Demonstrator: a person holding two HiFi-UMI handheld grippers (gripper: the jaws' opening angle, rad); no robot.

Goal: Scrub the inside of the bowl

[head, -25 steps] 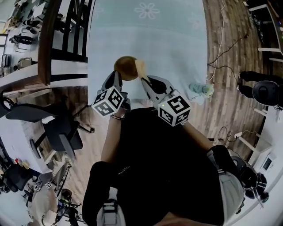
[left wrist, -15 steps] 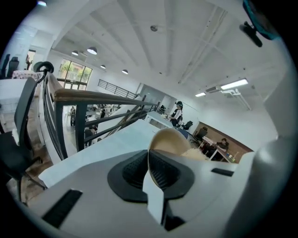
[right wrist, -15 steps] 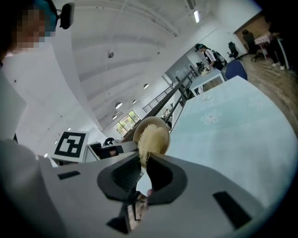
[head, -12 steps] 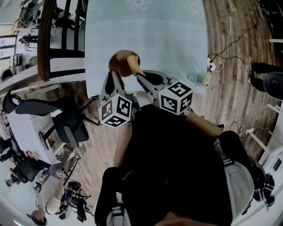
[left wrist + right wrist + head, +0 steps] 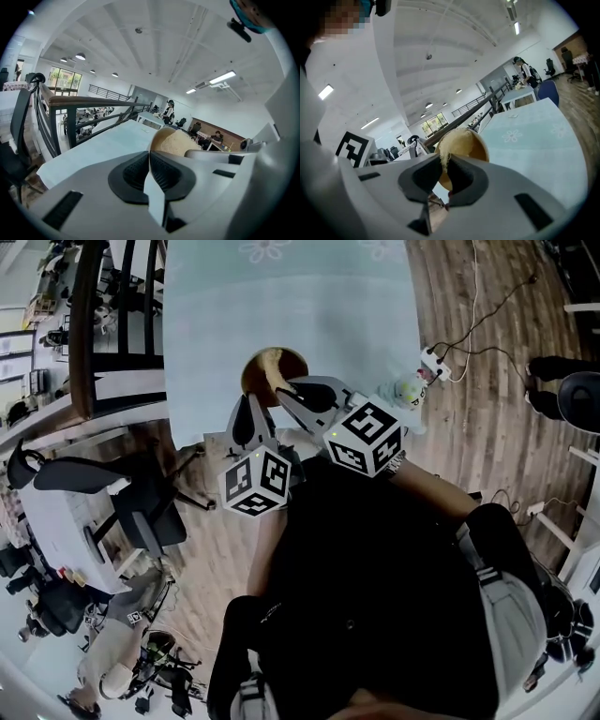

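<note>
Since a second ago the bowl has turned its mouth towards the head camera and risen in the frame.
Just above the frame's centre, the left gripper is clenched on the bowl's near rim. Beside it, the right gripper grasps a pale fibrous scrubber that lies inside the bowl. The bowl is at the upper middle, over the near edge of the light blue tablecloth.

head view overhead; gripper views close, sharing bowl
</note>
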